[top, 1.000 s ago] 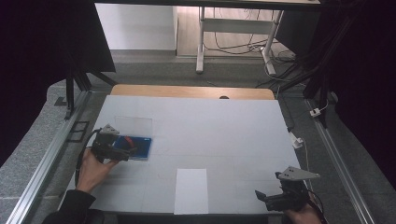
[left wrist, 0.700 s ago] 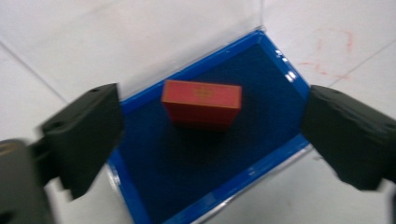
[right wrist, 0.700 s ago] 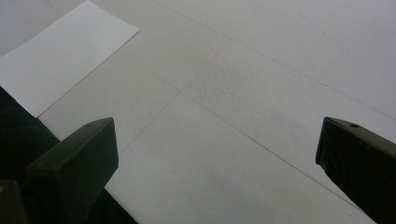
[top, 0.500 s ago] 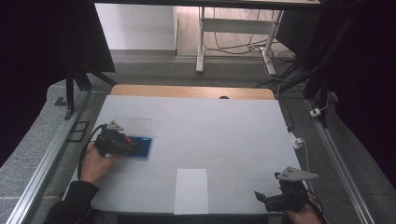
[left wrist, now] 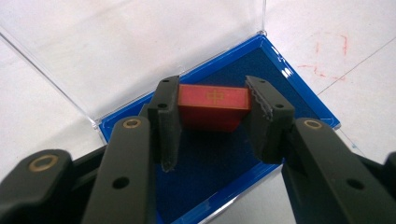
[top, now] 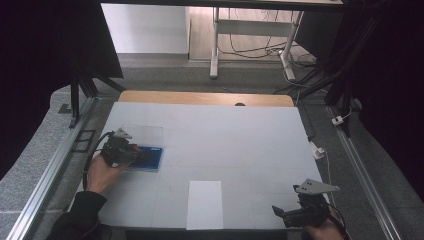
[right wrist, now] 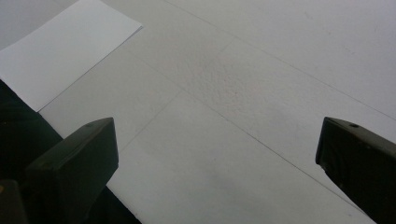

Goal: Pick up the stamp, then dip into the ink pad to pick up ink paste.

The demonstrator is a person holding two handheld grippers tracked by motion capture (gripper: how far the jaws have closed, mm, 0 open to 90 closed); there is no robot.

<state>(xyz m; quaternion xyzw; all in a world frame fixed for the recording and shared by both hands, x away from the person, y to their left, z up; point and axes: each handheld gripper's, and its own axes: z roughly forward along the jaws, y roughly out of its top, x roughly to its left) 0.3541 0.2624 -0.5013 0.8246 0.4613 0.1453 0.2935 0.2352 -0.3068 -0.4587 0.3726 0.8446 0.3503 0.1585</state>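
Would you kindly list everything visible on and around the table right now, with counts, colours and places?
Small red rectangular block: one, red with a gold mark, inside the case, clamped between the left tool's pads.
Blue-lined case with clear hinged lid: one, open, table's left side.
White paper sheet: one, near front edge, centre.
White table top: one, wooden strip along its far edge.
Left tool: one, black, jaws just closed on the block.
Right tool: one, black, open, front right corner.
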